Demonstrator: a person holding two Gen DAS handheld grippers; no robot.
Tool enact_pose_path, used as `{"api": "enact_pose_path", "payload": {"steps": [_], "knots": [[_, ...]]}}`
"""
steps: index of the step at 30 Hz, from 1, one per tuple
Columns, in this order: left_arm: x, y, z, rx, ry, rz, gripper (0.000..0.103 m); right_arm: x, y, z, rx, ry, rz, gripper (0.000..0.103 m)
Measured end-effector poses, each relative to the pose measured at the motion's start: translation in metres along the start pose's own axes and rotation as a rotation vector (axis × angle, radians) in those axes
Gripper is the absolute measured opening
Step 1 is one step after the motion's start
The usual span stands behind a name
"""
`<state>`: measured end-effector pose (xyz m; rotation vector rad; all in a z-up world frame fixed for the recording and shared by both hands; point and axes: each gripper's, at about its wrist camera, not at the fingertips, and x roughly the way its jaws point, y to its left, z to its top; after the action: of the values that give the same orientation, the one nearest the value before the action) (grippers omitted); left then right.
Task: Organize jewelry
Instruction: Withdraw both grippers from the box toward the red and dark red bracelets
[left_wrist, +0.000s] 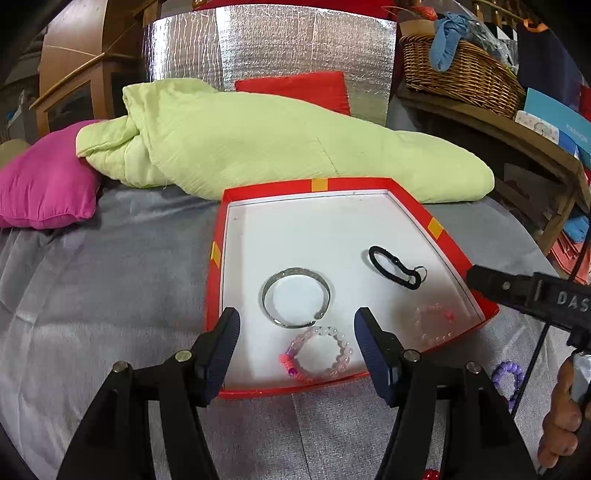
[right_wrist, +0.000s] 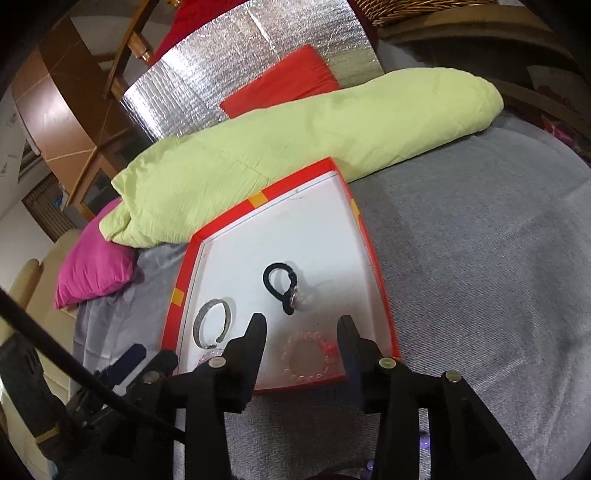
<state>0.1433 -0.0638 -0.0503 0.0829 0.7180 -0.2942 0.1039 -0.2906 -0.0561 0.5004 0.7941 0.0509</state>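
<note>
Glossy beaded bracelet (left_wrist: 320, 352) between spread left tool (left_wrist: 295, 341) fingers

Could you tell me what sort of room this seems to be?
Probably a bedroom: the work surface looks like a bed with a grey cover, a pink pillow and a rolled green quilt; a wicker basket stands beside.

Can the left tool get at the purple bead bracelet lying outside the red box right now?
Probably not directly. The purple bracelet lies on the grey cover to the right of the red box, and the right tool's body sits just above it. The left tool is open over the box's near edge.
</note>
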Motion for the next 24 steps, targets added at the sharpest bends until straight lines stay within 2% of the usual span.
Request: {"api": "enact_pose_path", "payload": {"steps": [4, 12, 24], "knots": [[-0.002, -0.002, -0.001, 0.013, 0.004, 0.028, 0.066, -0.004, 0.000, 0.000, 0.000, 0.001, 0.005, 0.043], [-0.013, -0.006, -0.005, 0.036, 0.000, 0.038, 0.068, -0.009, 0.002, -0.003, -0.010, -0.004, 0.010, 0.043], [-0.033, -0.001, -0.018, 0.017, -0.014, 0.053, 0.069, -0.024, 0.001, -0.015, -0.023, -0.002, 0.007, 0.043]]}}
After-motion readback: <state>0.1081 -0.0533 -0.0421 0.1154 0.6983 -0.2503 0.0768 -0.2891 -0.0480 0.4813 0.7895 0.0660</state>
